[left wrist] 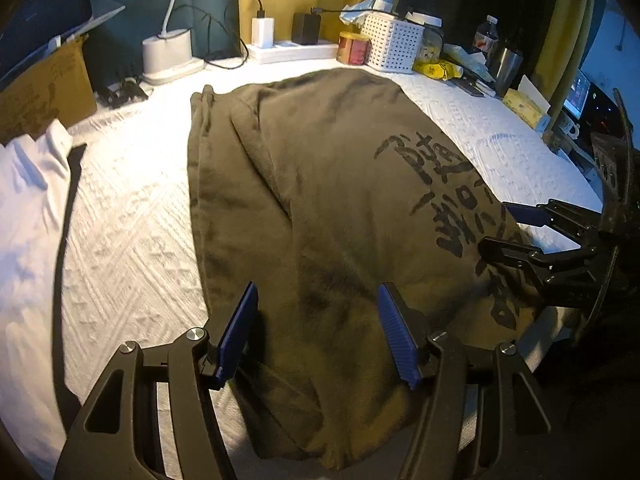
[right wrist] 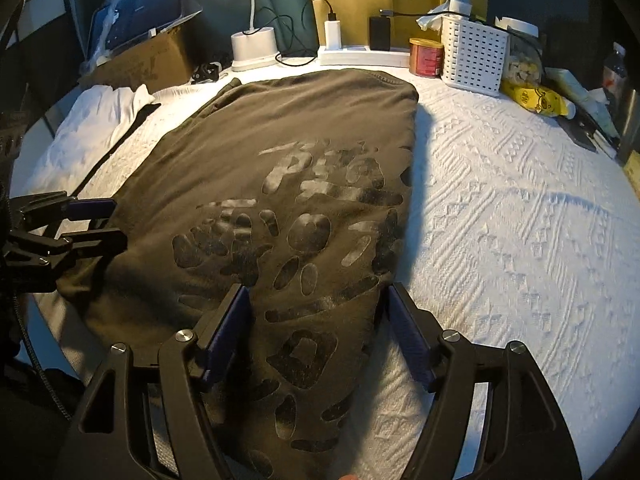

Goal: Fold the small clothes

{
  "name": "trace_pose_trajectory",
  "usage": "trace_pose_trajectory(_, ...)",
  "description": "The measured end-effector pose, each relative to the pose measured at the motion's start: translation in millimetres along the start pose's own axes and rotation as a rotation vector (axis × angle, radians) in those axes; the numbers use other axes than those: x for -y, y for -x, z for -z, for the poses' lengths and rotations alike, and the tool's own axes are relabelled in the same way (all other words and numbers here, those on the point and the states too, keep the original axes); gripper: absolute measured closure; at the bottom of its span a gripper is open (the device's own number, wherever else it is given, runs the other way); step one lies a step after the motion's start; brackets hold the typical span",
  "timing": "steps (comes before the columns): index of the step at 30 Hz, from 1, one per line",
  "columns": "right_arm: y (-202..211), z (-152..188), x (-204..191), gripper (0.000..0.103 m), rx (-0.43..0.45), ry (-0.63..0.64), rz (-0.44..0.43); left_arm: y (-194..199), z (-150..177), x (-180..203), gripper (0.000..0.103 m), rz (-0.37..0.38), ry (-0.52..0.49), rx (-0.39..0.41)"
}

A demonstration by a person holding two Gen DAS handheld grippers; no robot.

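Observation:
A dark olive garment [left wrist: 320,184] with black printed lettering lies folded lengthwise on the white textured cloth; it also shows in the right wrist view [right wrist: 280,184]. My left gripper [left wrist: 318,320] is open, its blue pads above the garment's near left part, holding nothing. My right gripper [right wrist: 318,320] is open over the garment's near right edge, holding nothing. The right gripper also shows at the right of the left wrist view [left wrist: 500,228], and the left gripper at the left of the right wrist view [right wrist: 104,220].
A white garment [left wrist: 28,184] with a black strap lies at the left. Along the back stand a cardboard box [left wrist: 44,88], a lamp base [left wrist: 168,56], a power strip with chargers [left wrist: 288,48], a red tin [left wrist: 352,48], a white basket [left wrist: 394,42] and bottles.

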State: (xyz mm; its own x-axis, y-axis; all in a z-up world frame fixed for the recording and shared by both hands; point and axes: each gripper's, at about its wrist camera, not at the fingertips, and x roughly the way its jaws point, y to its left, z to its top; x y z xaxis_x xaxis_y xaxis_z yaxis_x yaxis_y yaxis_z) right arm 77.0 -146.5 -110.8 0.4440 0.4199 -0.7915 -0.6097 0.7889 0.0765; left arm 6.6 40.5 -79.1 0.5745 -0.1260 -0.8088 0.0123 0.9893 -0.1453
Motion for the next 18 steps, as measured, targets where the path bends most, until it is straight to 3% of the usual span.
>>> trace_pose_trajectory(18,-20,-43,34,0.029,0.010,-0.031,-0.003,-22,-57,-29,0.041,-0.049,0.039,0.019)
